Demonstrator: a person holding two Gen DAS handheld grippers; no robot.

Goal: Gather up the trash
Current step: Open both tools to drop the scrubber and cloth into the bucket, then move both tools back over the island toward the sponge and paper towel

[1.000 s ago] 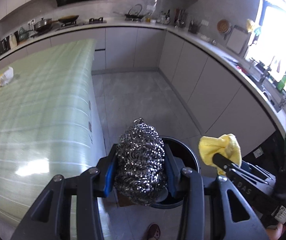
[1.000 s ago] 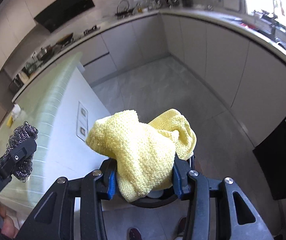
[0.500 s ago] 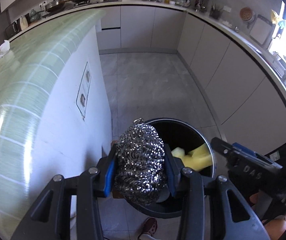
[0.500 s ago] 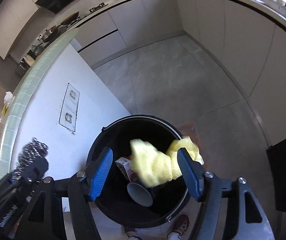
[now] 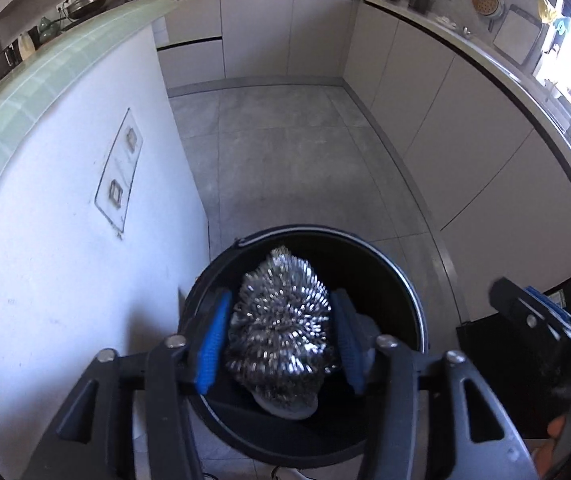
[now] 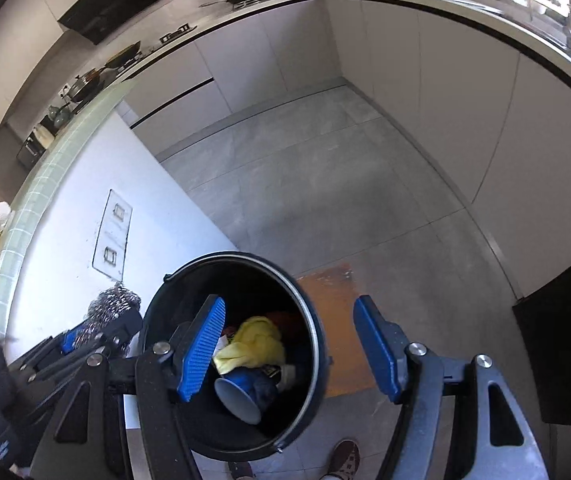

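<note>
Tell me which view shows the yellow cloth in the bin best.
The right wrist view: the yellow cloth lies in plain sight inside the black bin, above a blue cup. In the left wrist view the steel wool scourer blocks the bin's inside, so no cloth shows.

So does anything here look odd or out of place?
Mildly: an orange-brown patch marks the grey floor beside the bin, like a stain or mat. Inside, the yellow cloth and blue cup lie jumbled, as trash would.

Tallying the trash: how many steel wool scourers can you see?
1: the steel wool scourer is between the opening jaws of the left gripper, over the black bin. Others may hide inside it.
</note>
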